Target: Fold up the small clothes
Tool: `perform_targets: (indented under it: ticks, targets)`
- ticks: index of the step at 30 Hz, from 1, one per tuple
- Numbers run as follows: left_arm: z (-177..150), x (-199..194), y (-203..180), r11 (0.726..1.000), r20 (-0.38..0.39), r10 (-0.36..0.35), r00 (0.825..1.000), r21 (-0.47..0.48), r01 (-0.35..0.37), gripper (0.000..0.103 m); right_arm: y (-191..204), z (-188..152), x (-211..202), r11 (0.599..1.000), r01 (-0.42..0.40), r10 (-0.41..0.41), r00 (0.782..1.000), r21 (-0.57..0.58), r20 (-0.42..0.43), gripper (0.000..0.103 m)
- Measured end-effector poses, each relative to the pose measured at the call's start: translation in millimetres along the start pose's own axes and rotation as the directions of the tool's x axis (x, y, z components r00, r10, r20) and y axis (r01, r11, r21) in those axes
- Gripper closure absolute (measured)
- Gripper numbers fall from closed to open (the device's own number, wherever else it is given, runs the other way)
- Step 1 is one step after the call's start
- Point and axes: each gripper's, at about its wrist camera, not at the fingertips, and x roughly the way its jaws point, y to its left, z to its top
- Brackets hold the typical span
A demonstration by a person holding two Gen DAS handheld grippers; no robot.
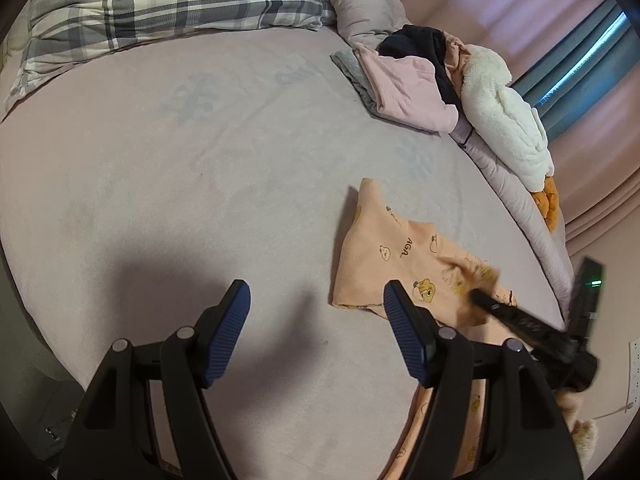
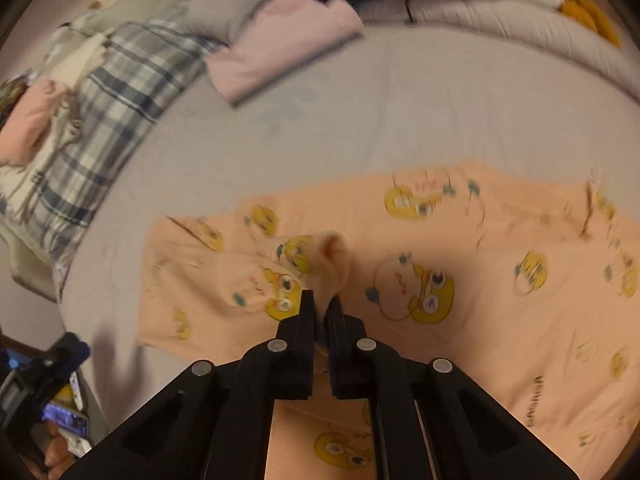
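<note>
While the bed (image 1: 168, 168) offers a wide, bare stretch of pale sheet to work on, the step in hand looks like the first fold of the peach garment (image 2: 460, 248), which lies spread flat near the bed's near edge, printed with yellow cartoon figures. A plaid pillow (image 1: 160, 0) sits at the head of the bed, and a heap of other clothes (image 1: 432, 80) waits well apart from the garment, at the far side, so nothing crowds the fold.

The right gripper (image 2: 322, 304) has its jaws pressed together on a raised pucker of the peach cloth, near the garment's middle at the left part of the print. The left gripper (image 1: 316, 308) hangs with its jaws spread and empty, just beside the garment's near edge; one blue pad (image 1: 404, 332) overlaps the hem in the left wrist view, though whether it touches cannot be told.

To do this well, the right pinch probably ought to hold only the top layer; the blur hides how many layers it has. The left gripper would best pin or take a matching edge, so the cloth lifts evenly and folds over without dragging or bunching.
</note>
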Motion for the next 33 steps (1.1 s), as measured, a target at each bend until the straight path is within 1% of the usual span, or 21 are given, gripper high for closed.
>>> perform_targets:
  ticks: [5,10,12,13,14,16,23,26,30,33]
  targets:
    - [0.0,3.2,-5.4,1.0,-0.005,-0.006,1.0,0.005,0.006,0.034,10.2,16.7,-57.1,0.999,-0.019,0.024,0.993,-0.042,0.117,0.096]
    - [0.4,9.4,-19.4,0.999,-0.015,-0.017,1.0,0.033,0.018,0.034,-4.0,32.2,-108.9,1.0,-0.015,0.02,0.977,-0.028,0.213,0.096]
    - [0.7,12.8,-26.8,0.999,-0.021,-0.023,1.0,0.049,0.024,0.034,-11.6,37.4,-121.3,1.0,-0.006,0.01,0.971,-0.017,0.241,0.096]
    - [1.0,14.5,-30.1,0.998,-0.023,-0.024,0.999,0.055,0.026,0.034,-17.4,36.9,-132.2,1.0,0.005,-0.002,0.965,-0.011,0.261,0.096]
    - [1.1,16.0,-32.7,0.998,-0.025,-0.027,0.999,0.061,0.029,0.034,-19.8,38.7,-132.6,1.0,0.015,-0.012,0.962,-0.007,0.273,0.096]
    - [1.9,20.8,-39.5,0.997,-0.033,-0.035,0.999,0.073,0.037,0.034,-30.9,37.4,-145.9,0.999,0.047,-0.045,0.952,0.0,0.303,0.097]
    - [5.0,43.9,-71.2,0.99,-0.085,-0.076,0.994,0.11,0.085,0.034,-61.8,26.2,-156.3,0.993,0.093,-0.11,0.937,0.068,0.331,0.097]
    - [5.8,51.9,-84.6,0.987,-0.1,-0.08,0.992,0.134,0.094,0.034,-77.1,21.1,-160.2,0.988,0.118,-0.145,0.931,0.1,0.335,0.097]
    - [7.4,65.2,-103.8,0.98,-0.113,-0.067,0.991,0.181,0.087,0.034,-100.1,13.1,-156.5,0.979,0.135,-0.176,0.935,0.15,0.308,0.097]
    - [7.2,73.7,-110.2,0.977,-0.128,-0.058,0.99,0.194,0.083,0.034,-114.8,4.0,-147.5,0.969,0.173,-0.218,0.936,0.179,0.275,0.097]
